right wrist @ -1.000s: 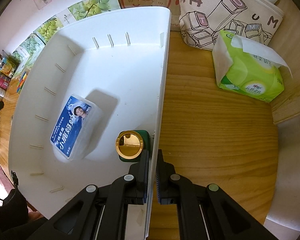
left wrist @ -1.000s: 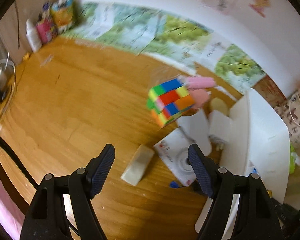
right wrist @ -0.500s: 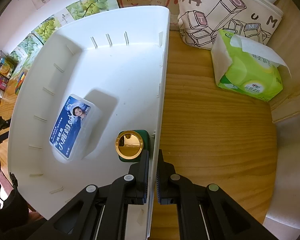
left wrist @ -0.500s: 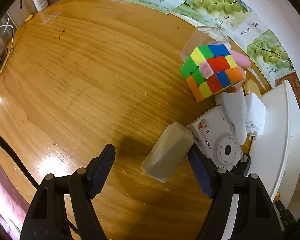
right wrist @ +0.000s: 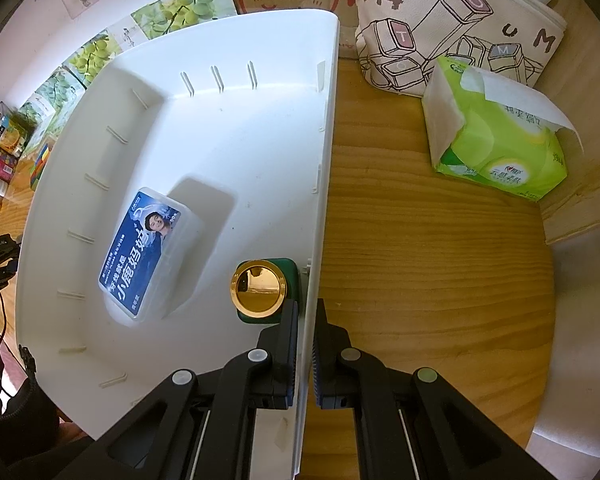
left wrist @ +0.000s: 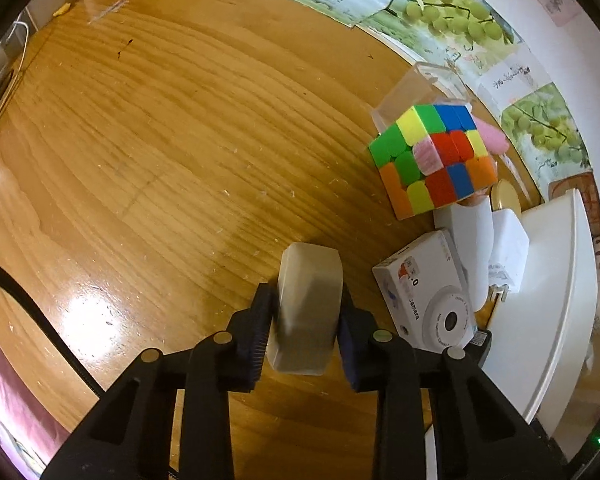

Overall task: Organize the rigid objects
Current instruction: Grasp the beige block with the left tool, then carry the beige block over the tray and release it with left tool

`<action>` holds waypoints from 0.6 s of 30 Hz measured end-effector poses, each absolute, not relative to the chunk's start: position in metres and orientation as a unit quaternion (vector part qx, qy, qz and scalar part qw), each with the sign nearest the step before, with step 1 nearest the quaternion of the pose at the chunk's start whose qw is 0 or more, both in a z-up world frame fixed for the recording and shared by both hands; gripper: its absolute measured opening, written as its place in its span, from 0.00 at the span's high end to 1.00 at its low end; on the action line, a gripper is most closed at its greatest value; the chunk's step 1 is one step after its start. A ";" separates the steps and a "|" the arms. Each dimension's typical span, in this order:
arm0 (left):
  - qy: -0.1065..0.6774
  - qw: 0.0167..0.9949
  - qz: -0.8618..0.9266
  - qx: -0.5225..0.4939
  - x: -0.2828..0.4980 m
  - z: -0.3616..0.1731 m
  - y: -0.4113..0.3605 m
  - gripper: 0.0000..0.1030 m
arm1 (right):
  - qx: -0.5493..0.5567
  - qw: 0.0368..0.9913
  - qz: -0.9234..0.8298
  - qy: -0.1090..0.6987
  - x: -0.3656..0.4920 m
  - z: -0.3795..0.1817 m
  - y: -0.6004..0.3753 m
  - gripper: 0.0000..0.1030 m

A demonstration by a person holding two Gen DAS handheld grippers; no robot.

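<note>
Wooden worktop [left wrist: 148, 152] fills the left wrist view, backed by grape posters along the wall. On it the left gripper [left wrist: 306, 320] is clamped on a pale translucent block [left wrist: 308, 304], pads pressing both its sides. Just right of it lie a white camera box [left wrist: 424, 292] and a colourful puzzle cube [left wrist: 432, 160] beside a clear case [left wrist: 416, 92]. In the right wrist view the right gripper [right wrist: 306, 344] pinches the rim of a white bin [right wrist: 220, 140], which holds a blue-labelled plastic box [right wrist: 144, 252] and a gold-lidded green jar [right wrist: 260, 292]. Beyond the bin sit a green tissue pack [right wrist: 496, 140] and a printed canvas bag [right wrist: 452, 28].
</note>
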State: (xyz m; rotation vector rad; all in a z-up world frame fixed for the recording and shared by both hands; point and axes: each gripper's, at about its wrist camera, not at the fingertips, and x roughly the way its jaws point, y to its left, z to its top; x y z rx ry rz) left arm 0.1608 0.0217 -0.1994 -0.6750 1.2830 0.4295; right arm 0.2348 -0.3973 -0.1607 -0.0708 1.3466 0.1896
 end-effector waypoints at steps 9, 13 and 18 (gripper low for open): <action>0.558 0.747 0.197 -0.303 0.153 -0.188 0.025 0.71 | -0.028 0.778 0.089 0.621 0.234 -0.163 -0.400 0.94; 0.528 0.769 0.187 -0.308 0.149 -0.174 0.024 0.71 | -0.028 0.779 0.089 0.621 0.233 -0.163 -0.402 0.94; 0.472 0.811 0.169 -0.302 0.146 -0.148 0.020 0.71 | -0.028 0.780 0.087 0.619 0.231 -0.162 -0.402 0.94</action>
